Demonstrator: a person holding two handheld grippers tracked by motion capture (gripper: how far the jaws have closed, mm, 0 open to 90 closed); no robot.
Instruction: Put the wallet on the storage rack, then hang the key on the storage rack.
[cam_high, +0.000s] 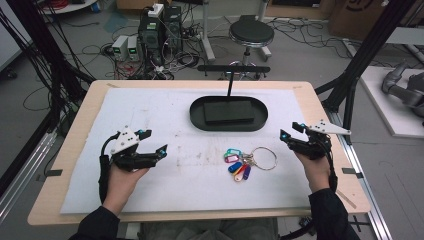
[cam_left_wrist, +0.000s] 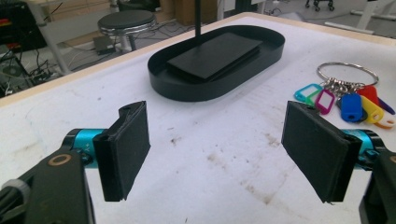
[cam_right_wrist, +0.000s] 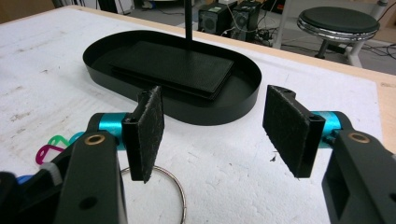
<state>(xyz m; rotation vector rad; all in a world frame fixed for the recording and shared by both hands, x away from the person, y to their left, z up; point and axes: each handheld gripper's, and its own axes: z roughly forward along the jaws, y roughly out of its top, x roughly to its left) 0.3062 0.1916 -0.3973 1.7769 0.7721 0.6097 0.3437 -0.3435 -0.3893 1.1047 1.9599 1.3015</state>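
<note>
With both jaws apart on my left gripper (cam_high: 152, 142) and right gripper (cam_high: 292, 133), I approach the key ring (cam_high: 263, 158) with coloured tags (cam_high: 237, 162), lying on the worktop (cam_high: 150, 107) near the black oval tray (cam_high: 199, 120), by its bare loop.

Left gripper (cam_high: 152, 143): black body, cyan barrels, grey three-cornered plate, black cable, flat black foam pads (cam_left_wrist: 125, 149). Right gripper (cam_high: 291, 134): same build, brass-ringed screw holes. Dark sleeves (cam_high: 330, 212) on both arms.
</note>
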